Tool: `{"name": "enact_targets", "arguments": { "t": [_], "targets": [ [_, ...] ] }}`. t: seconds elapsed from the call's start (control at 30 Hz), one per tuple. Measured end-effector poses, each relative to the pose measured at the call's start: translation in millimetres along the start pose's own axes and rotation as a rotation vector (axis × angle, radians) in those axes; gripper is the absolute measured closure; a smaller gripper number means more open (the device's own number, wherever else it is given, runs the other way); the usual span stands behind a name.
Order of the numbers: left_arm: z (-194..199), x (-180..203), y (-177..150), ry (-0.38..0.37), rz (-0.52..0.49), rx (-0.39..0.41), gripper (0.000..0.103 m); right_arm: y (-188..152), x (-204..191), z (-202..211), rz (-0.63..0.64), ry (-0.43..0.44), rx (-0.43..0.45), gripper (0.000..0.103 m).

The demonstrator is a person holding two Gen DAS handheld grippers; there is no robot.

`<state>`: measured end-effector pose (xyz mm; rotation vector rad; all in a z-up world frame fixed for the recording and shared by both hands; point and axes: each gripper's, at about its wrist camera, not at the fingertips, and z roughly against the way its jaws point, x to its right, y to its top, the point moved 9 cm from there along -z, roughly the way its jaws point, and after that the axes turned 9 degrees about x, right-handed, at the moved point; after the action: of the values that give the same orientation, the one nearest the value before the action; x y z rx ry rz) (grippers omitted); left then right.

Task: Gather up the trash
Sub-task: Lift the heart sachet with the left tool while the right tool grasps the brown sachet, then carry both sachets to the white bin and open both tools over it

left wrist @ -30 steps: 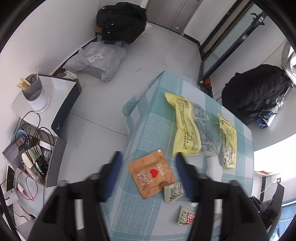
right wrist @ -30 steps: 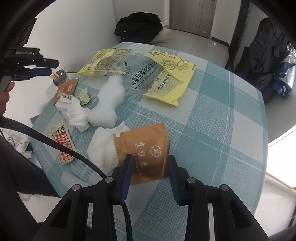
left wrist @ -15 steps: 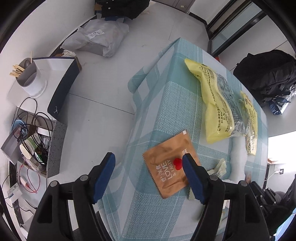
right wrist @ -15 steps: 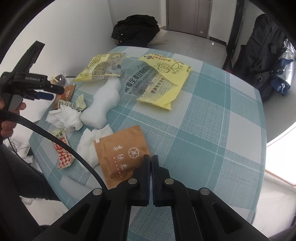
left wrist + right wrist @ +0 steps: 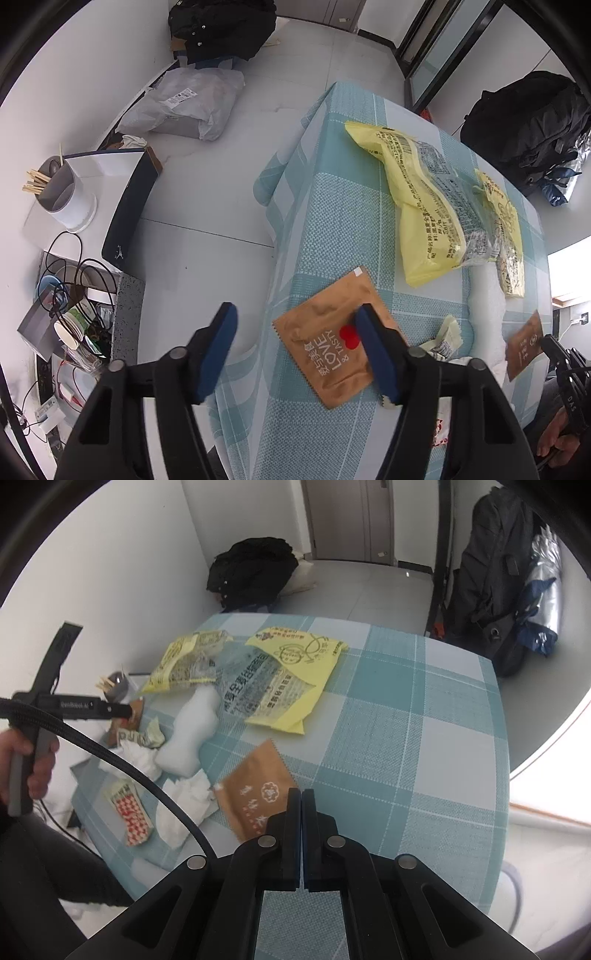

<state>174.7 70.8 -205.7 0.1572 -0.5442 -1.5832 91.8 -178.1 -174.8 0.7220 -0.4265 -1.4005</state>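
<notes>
My left gripper point(image 5: 297, 338) is open above the table's left edge, its right finger over a brown "LOVE & TASTY" packet point(image 5: 328, 341) lying flat. My right gripper point(image 5: 301, 812) is shut on the edge of a second brown packet point(image 5: 258, 792), which is lifted and tilted; it also shows in the left wrist view point(image 5: 524, 345). Yellow wrappers point(image 5: 288, 679) point(image 5: 428, 206), white tissues point(image 5: 184, 805), a white foam piece point(image 5: 194, 731) and a red-checked sachet point(image 5: 129, 814) lie on the teal checked tablecloth point(image 5: 406, 738).
Beside the table stand a white box point(image 5: 122, 184) and a grey cup with sticks point(image 5: 61, 194), above a cluttered shelf with cables point(image 5: 70, 302). Black bags point(image 5: 221, 26) point(image 5: 491, 576) and a grey parcel point(image 5: 184, 105) lie on the floor.
My right gripper closed on the second brown packet a second ago and has since raised it off the table. My left gripper has shifted over the "LOVE & TASTY" packet, still open.
</notes>
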Motion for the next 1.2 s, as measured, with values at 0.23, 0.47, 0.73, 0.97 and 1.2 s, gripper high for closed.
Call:
{"name": "enact_targets", "arguments": {
  "t": [0.23, 0.47, 0.73, 0.97, 1.2],
  "targets": [
    [4.6, 2.3, -1.6, -0.003, 0.022, -0.01, 0.095, 6.9, -1.9, 10.3, -0.036, 0.035, 0.038, 0.103],
    [14.6, 9.8, 1.2, -0.005, -0.013, 0.031, 0.103, 10.2, -8.3, 14.7, -0.021, 0.047, 0.061, 0.103],
    [31.9, 18.4, 4.0, -0.115, 0.044, 0.062, 0.103, 12.1, -10.2, 18.3, -0.019, 0.044, 0.075, 0.103],
    [51.8, 40.8, 9.0, -0.262, 0.068, 0.098, 0.103, 13.5, -14.4, 22.1, -0.017, 0.05, 0.083, 0.103],
    [52.2, 56.8, 2.5, -0.231, 0.003, 0.07, 0.103, 18.3, -20.6, 29.2, -0.009, 0.059, 0.109, 0.103]
  ]
}}
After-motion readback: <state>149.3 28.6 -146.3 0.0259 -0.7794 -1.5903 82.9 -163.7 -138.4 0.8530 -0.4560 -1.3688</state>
